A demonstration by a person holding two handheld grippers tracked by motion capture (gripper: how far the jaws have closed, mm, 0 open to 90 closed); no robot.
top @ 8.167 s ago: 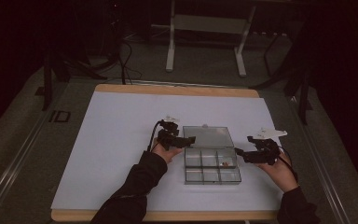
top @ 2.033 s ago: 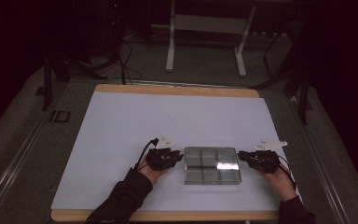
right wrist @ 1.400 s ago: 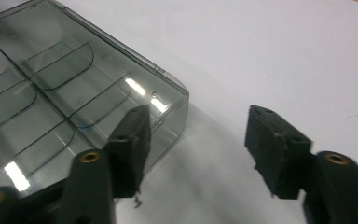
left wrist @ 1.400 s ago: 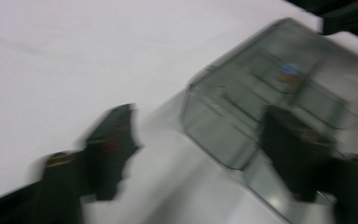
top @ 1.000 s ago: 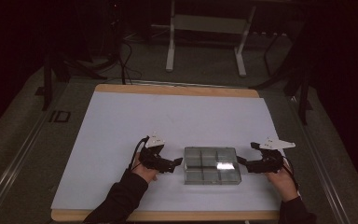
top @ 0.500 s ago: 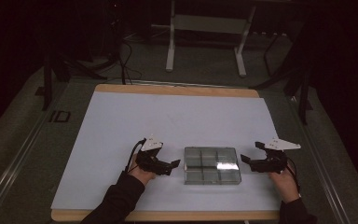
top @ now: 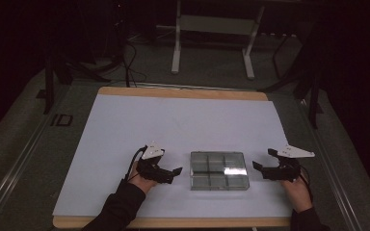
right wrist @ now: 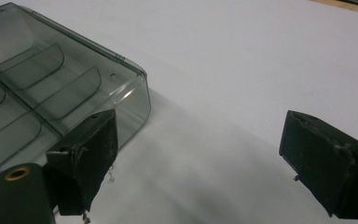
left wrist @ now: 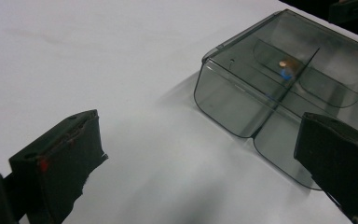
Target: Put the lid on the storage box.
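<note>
between both released tongs, the closed compartment box (top: 218, 170) lies flat, long axis left-right.

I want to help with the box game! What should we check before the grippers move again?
1. Is the lid shut? The clear compartment box lies flat with its lid down: ok.
2. Is the left gripper free? Jaws open, apart from the box, holding nothing: ok.
3. Is the right gripper free? Jaws open, beside the box, holding nothing: ok.
4. Is something inside? In the left gripper view a small orange and blue piece sits in one compartment: ok.
5. Is the latch clicked? Too small to see: cannot tell.
6. Is the box safely on the white table mat, away from its edges: ok.
</note>
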